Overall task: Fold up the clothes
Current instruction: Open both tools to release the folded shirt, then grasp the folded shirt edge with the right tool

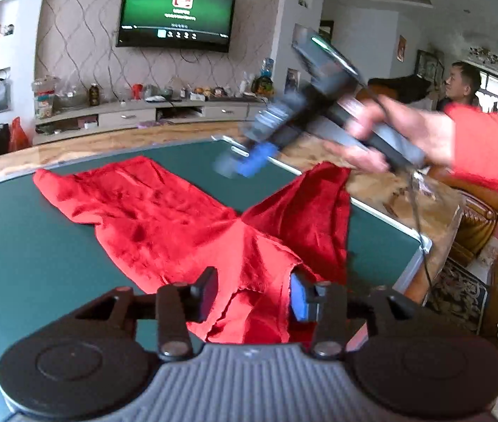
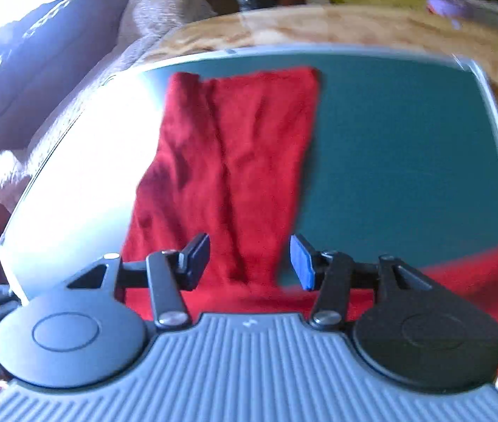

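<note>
Nearest us, our left hand-held gripper (image 1: 253, 297) gapes wide over the red trousers (image 1: 164, 218) spread on the green desk (image 1: 20, 246); our right hand-held gripper (image 2: 250, 259) hovers agape, grasping nothing.

Two close tool-mounted views over one shared green table (image 1: 20, 246).

Wall television (image 1: 176, 12) lit green, cluttered media console (image 1: 150, 112), seated man (image 1: 460, 86), brown sofa (image 1: 477, 218)

Plush red cloth (image 1: 164, 218), matt green tabletop (image 1: 20, 246)
</note>
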Available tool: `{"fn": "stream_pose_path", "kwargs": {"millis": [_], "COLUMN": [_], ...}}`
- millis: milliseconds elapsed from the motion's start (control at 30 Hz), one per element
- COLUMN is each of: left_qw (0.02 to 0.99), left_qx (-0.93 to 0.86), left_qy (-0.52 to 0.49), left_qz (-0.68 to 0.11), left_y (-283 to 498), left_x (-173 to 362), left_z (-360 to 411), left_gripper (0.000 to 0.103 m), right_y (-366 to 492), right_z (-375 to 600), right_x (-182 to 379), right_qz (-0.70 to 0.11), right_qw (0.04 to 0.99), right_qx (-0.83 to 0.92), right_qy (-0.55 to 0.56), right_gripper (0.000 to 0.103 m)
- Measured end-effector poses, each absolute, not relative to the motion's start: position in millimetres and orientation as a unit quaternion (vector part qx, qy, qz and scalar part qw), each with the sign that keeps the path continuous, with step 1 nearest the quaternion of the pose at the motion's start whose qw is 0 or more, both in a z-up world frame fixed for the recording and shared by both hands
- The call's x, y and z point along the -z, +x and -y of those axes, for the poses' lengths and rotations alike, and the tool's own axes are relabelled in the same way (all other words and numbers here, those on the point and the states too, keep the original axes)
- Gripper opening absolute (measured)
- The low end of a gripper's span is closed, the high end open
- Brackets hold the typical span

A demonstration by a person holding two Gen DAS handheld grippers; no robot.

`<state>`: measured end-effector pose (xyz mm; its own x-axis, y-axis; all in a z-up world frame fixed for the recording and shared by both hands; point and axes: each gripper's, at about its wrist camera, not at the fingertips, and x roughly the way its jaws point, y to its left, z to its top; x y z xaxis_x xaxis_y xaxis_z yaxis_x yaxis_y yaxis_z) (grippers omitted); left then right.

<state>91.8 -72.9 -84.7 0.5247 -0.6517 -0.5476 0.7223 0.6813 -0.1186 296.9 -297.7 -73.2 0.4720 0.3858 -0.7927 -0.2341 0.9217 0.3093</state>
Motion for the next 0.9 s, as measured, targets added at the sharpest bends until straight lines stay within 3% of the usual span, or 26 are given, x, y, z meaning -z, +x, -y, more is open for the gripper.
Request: {"fn": "stream_pose_path", "kwargs": {"millis": [167, 333, 367, 400, 467, 633, 700, 733, 900], "left_qw": [0.851, 0.843, 0.843, 0.843, 0.846, 0.849, 0.852, 0.853, 0.860], "left_qx": [0.427, 0.442, 0.443, 0.443, 0.437, 0.429, 0.423, 0.421, 0.409], "left_qy": [0.057, 0.031, 0.022, 0.014, 0.003, -0.020, -0.022, -0.022, -0.022], "left_qz": [-0.300, -0.305, -0.305, -0.305, -0.304, -0.308, -0.308, -0.308, -0.304], "left_y": [91, 90, 91, 93, 97, 107, 112, 114, 118], "left_x": [98, 104, 104, 104, 104, 107, 109, 110, 110], "left_z": [83, 75, 71, 66, 55, 33, 28, 28, 23], "left_gripper": [0.040, 0.039, 0.039, 0.039, 0.039, 0.039, 0.039, 0.039, 0.040], "right_y": [388, 475, 487, 497, 513, 521, 519, 517, 507], "right_z": [250, 194, 186, 178, 165, 149, 148, 148, 154], "right_x": [63, 77, 84, 91, 108, 121, 121, 120, 103], "right_qz": [-0.460, -0.474, -0.478, -0.484, -0.496, -0.504, -0.508, -0.509, -0.495], "right_qw": [0.861, 0.856, 0.854, 0.852, 0.847, 0.841, 0.838, 0.838, 0.848], "right_qx": [-0.190, -0.184, -0.183, -0.179, -0.173, -0.177, -0.182, -0.183, -0.178], "right_qy": [0.110, 0.094, 0.092, 0.086, 0.080, 0.081, 0.074, 0.070, 0.068], "right_gripper": [0.058, 0.058, 0.054, 0.042, 0.029, 0.026, 0.011, 0.008, 0.007]}}
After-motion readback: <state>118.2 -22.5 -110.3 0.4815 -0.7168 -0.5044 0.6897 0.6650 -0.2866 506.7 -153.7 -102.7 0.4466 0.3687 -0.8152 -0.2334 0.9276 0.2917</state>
